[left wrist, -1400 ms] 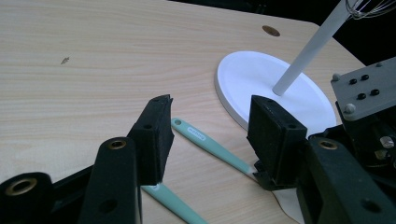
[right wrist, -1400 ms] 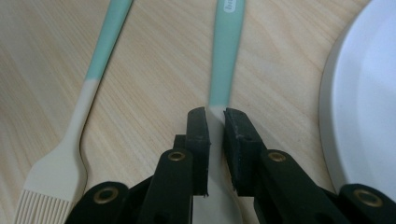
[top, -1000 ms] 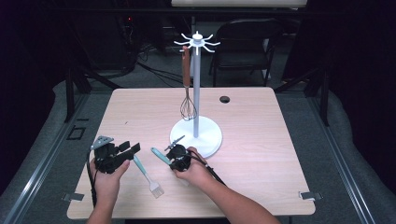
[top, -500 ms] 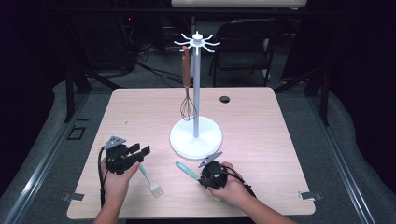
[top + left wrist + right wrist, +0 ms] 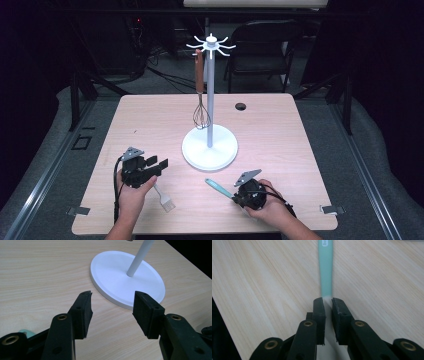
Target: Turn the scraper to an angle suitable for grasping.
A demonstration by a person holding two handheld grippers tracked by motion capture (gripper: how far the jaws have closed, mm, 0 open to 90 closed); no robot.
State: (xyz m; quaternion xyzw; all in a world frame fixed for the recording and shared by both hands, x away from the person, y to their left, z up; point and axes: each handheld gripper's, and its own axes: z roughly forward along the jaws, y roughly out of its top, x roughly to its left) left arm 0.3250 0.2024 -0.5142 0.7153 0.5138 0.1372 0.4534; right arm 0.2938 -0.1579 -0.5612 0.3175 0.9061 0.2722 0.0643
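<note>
Right gripper (image 5: 239, 196) clamps a teal-handled utensil (image 5: 218, 187), handle pointing straight out toward the white stand (image 5: 209, 150); left gripper (image 5: 155, 166), jaws wide and empty, hovers beside a second brush (image 5: 164, 199)

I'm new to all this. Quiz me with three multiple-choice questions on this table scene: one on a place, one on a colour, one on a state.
1. Where is the whisk?
A. Hanging from the stand
B. Lying flat
C. In a gripper

2. What colour is the handle that the right gripper holds?
A. Red
B. Teal
C. Black

3. How is the left gripper?
A. Shut on a spoon
B. Shut on a cup
C. Open, holding nothing

Key: 1 A, it dangles from a top hook; 2 B, teal runs out from the closed jaws; 3 C, bare wood shows between the jaws.
</note>
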